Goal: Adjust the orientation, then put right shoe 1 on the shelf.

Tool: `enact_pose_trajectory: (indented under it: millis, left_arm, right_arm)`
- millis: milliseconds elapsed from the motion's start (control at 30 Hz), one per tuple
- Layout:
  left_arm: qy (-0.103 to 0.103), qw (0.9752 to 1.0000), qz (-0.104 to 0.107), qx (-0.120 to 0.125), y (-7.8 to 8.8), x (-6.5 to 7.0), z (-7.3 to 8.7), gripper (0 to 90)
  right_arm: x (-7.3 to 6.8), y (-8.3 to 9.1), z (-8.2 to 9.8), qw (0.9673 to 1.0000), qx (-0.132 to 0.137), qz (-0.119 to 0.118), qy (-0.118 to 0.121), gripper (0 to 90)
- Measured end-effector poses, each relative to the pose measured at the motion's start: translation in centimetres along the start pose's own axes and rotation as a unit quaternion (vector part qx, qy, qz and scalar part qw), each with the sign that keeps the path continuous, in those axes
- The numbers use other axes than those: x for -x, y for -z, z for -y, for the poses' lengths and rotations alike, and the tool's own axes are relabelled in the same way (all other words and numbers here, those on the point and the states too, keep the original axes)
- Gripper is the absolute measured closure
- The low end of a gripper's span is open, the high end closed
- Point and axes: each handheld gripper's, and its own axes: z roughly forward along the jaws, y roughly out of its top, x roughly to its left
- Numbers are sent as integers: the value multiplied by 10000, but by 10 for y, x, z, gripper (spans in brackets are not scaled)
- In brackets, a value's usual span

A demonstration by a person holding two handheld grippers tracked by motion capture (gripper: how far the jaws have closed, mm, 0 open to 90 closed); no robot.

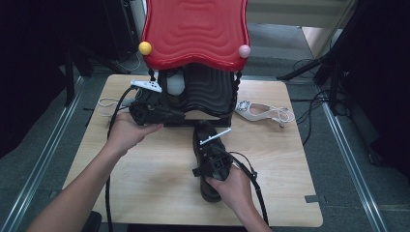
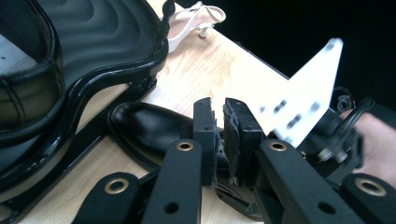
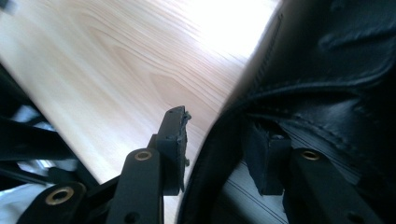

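**Two Grippers, One Black Shoe**

One jaw of the right gripper (image 1: 211, 162) sits inside the collar of the black shoe (image 1: 205, 140) and one outside, astride the rim, not yet pinching it. The left gripper (image 2: 220, 122) is nearly closed on nothing. The shoe lies on the table (image 1: 159, 179) before the red rack (image 1: 193, 29). Its polished leather looks slippery and its sole stiff; the pliable collar rim is likely the best hold.

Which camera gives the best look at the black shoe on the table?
The high view: the black shoe lies there at full length, partly under the right gripper. The left gripper view shows its toe; the right gripper view, close up, shows its collar between the jaws.
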Motion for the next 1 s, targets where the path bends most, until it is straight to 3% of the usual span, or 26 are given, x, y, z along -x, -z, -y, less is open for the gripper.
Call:
enact_pose_trajectory:
  millis: [100,300,467,733,1000]
  left_arm:
    - [-22,10000,-38,73,4,0,-6,847]
    - [-35,9999,-40,116,11,-4,-20,876]
    - [-102,9997,-154,147,18,-2,-34,899]
    - [-252,9991,-275,217,27,-1,-62,900]
    - [-444,9979,-369,287,33,-1,-88,900]
  right_arm:
    - [-1,-13,0,9996,-191,179,-90,621]
    - [-6,-17,2,9988,-98,461,-103,638]
    - [0,-15,5,9990,13,296,-346,667]
    - [0,-14,2,9989,-66,359,-292,718]
    - [5,-4,3,9992,-115,342,-192,835]
